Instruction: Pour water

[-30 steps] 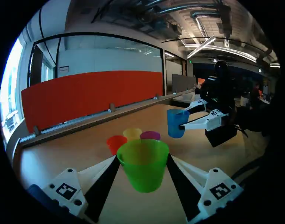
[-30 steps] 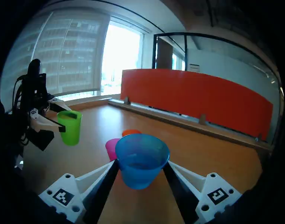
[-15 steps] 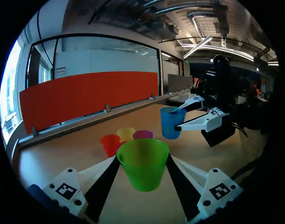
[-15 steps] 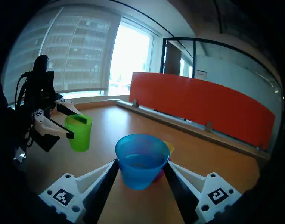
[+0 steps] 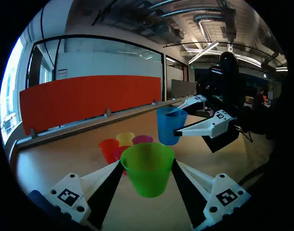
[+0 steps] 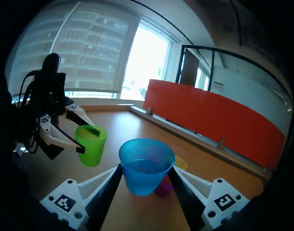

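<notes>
Jaws of left gripper pressed on both sides of green cup at lower centre, right gripper likewise clamping blue cup with water, lower centre, over wooden table

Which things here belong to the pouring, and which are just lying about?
In the job: green cup in left claw; blue cup in right claw.
Lying about: red cup, yellow cup, purple cup on the table; orange screen behind.
</notes>
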The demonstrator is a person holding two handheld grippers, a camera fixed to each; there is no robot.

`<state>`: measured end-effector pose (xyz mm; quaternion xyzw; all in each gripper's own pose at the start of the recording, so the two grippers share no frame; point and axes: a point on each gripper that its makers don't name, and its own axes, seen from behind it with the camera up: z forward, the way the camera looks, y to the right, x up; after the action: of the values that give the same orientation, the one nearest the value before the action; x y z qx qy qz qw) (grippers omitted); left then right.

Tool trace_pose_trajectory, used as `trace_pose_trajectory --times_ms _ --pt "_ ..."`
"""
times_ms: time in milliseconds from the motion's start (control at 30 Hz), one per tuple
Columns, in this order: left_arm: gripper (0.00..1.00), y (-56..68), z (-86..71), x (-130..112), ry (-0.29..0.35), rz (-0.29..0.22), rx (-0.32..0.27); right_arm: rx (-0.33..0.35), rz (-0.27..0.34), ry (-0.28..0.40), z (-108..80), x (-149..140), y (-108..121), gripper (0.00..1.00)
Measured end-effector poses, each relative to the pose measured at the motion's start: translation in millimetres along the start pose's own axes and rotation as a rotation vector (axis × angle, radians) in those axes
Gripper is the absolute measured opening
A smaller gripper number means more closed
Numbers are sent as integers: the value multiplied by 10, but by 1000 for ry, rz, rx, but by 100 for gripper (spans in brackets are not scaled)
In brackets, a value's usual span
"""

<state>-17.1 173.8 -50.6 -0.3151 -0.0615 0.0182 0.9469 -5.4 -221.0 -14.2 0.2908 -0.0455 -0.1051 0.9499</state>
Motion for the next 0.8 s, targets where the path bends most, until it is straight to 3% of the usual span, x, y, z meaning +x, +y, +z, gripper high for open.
trace_pose_trajectory --times_ms 800 --pt "87 182 54 -57 -11 32 -39 68 -324 7 206 320 -268 87"
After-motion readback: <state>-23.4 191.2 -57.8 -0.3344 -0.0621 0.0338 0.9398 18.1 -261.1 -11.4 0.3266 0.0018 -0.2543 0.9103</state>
